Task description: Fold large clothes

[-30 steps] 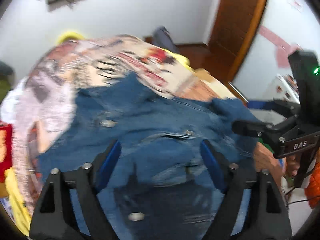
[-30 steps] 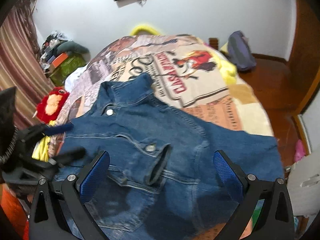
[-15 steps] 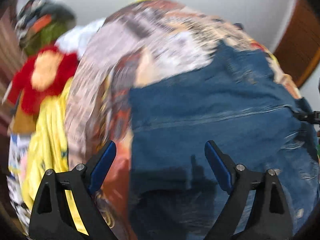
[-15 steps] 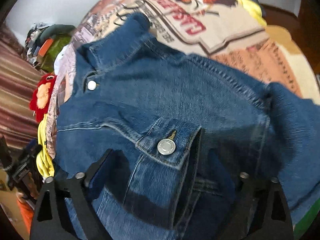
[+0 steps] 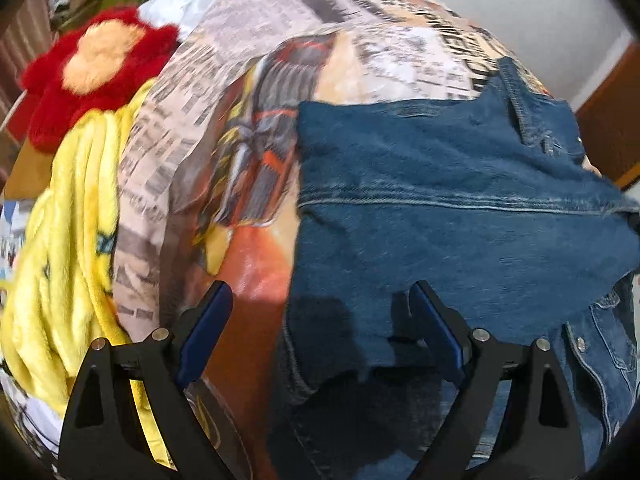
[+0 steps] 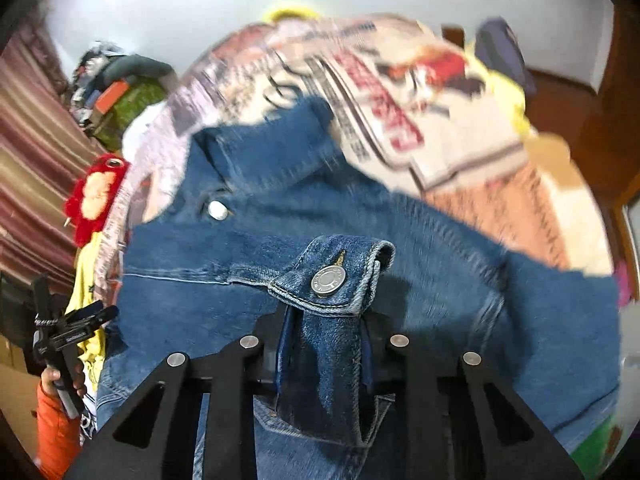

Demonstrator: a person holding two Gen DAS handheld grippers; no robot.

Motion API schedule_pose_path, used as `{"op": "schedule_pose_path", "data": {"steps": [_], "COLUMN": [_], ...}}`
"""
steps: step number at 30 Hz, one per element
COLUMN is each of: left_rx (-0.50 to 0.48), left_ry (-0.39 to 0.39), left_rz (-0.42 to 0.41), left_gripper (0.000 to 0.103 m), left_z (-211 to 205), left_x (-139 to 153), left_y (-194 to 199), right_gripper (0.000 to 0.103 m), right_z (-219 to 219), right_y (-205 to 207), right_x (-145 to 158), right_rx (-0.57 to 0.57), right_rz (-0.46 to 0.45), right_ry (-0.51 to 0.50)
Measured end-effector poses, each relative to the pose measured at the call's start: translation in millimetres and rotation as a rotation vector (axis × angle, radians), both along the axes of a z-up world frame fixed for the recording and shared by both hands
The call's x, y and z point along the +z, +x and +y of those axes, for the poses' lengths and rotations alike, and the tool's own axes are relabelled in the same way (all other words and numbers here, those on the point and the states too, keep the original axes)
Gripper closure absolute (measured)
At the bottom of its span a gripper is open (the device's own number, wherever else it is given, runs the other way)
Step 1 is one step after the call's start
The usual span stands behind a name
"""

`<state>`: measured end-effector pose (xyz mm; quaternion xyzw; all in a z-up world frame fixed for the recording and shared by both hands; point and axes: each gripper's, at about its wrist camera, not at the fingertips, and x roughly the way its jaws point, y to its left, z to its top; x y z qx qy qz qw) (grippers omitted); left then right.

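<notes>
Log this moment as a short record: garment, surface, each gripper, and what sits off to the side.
garment: denim jacket, spread out, collar at the far end
surface: bed cover with a newspaper-style print
right gripper: shut on the sleeve cuff, snap button showing
left gripper: open, over the jacket's raw left edge, gripping nothing
beside the bed: red plush toy and yellow blanket

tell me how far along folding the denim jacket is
Early stage. Done: the denim jacket lies spread on the printed bedspread, collar away from the cameras. In hand: the right gripper is shut on the buttoned sleeve cuff; the left gripper is open above the jacket's left edge, gripping nothing. Left: no tidy fold shows yet; sleeves and body remain to fold.
</notes>
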<state>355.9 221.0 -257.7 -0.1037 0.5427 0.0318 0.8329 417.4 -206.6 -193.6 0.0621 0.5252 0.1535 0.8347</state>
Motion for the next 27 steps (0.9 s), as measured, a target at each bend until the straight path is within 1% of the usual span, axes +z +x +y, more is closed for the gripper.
{"op": "schedule_pose_path", "data": {"steps": [3,6,8,11,14,16,18,20,21,22,24,25,27], "left_rx": [-0.035,-0.068,-0.088,-0.103,-0.104,-0.096,-0.085,-0.079,-0.077,-0.073,-0.064,-0.060,-0.046], "left_ry": [0.005,0.002,0.002,0.002,0.008,-0.002,-0.002,0.008,0.016,0.020,0.018,0.016,0.022], "left_rz": [-0.019,-0.021,-0.013,0.006,0.011,0.015,0.024,0.031,0.030,0.027,0.024,0.024,0.031], "left_gripper": [0.013,0.013,0.013,0.013,0.013,0.013,0.013,0.012,0.011,0.011,0.010,0.010,0.011], "left_z": [-13.1,-26.6,-34.8,-42.5,-45.3,-42.3,-40.0,-38.5,-38.2,-37.8,-37.0,-36.7,-36.4], "left_x": [7.9,7.9,3.7,-4.7,-10.5,-13.5,-16.9,-21.0,-23.0,-24.1,-24.9,-24.7,-22.4], "left_y": [3.6,8.8,13.1,16.2,16.8,17.1,18.5,18.5,17.7,16.9,14.6,12.7,10.7], "right_gripper": [0.079,0.078,0.078,0.078,0.078,0.078,0.074,0.061,0.048,0.038,0.029,0.029,0.029], "right_z": [0.2,-7.0,-10.7,-17.0,-24.0,-23.8,-18.9,-11.7,-9.7,-7.6,-6.1,-6.7,-10.0], "right_y": [-8.7,-14.6,-15.5,-16.4,-16.5,-18.4,-20.5,-23.3,-25.0,-27.2,-31.9,-34.3,-39.0], "right_x": [21.6,26.4,18.2,-4.8,-28.8,-39.8,-47.8,-53.0,-54.4,-54.9,-53.7,-52.2,-45.5], "right_rx": [0.018,0.025,0.021,0.016,0.000,0.004,0.027,0.050,0.054,0.055,0.066,0.070,0.075], "right_rz": [-0.079,-0.103,-0.096,-0.054,-0.002,0.014,0.018,0.005,-0.008,-0.032,-0.073,-0.084,-0.086], "right_ry": [-0.056,-0.099,-0.134,-0.176,-0.181,-0.195,-0.239,-0.325,-0.365,-0.419,-0.478,-0.490,-0.473]}}
